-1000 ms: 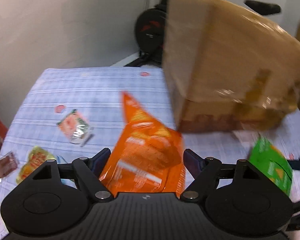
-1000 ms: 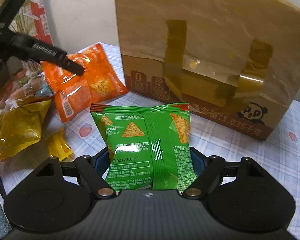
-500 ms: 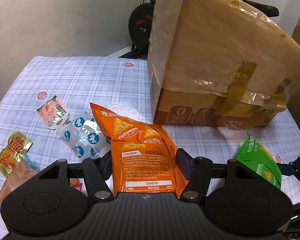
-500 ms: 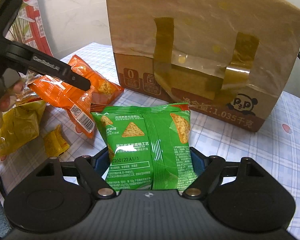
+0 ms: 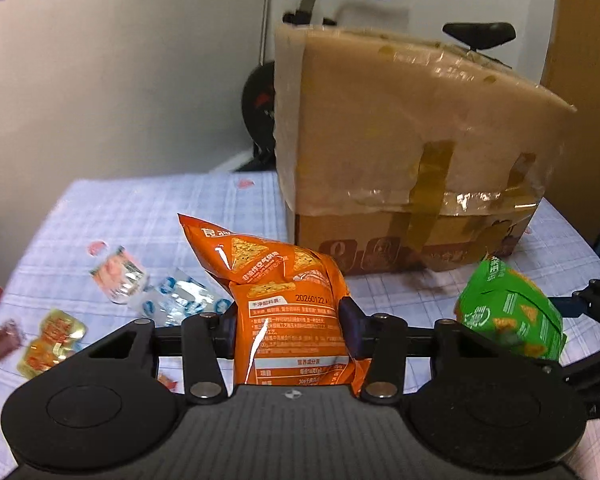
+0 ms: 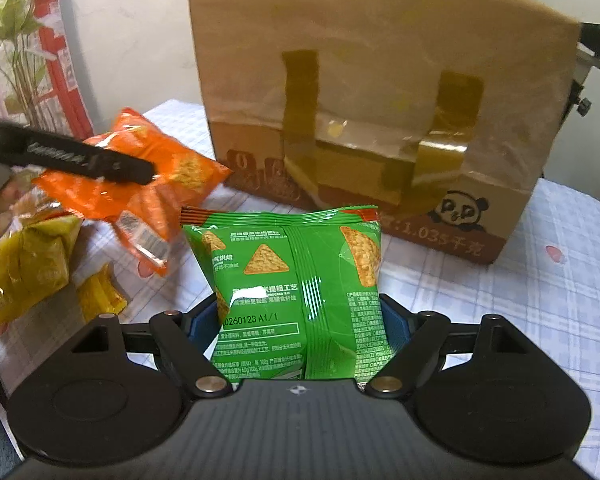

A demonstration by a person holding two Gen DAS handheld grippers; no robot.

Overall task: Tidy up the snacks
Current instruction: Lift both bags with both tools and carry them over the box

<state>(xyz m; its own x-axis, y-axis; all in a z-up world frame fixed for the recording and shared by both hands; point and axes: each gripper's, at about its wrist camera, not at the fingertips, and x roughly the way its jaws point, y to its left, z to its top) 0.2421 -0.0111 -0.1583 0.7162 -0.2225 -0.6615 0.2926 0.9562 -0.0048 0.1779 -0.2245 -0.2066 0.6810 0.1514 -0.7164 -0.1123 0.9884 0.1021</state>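
Orange chip bag (image 5: 288, 312): held upright between the left tongs (image 5: 288, 322), whose jaws are closing on its lower half, the pads already pressing its sides; positioned in front of the cardboard box (image 5: 400, 168) and toward its left corner. Green chip bag (image 6: 300, 292): clamped in the right tongs (image 6: 300, 320), jaws set wide across the full bag, directly in front of the box's taped face. Cardboard box: stood on the checked table (image 6: 540, 292), flaps raised and taped, its opening not visible from either view. Small foil packets (image 5: 120, 276) and yellow packets (image 6: 28, 268): scattered on the table to the left of the box, untouched. Handling note: both bags are judged air-filled and slippery, so the left grip is best finished gently, short of bursting the bag, and each bag lifted clear over the tall flaps before release, one at a time so that the tongs are kept apart.
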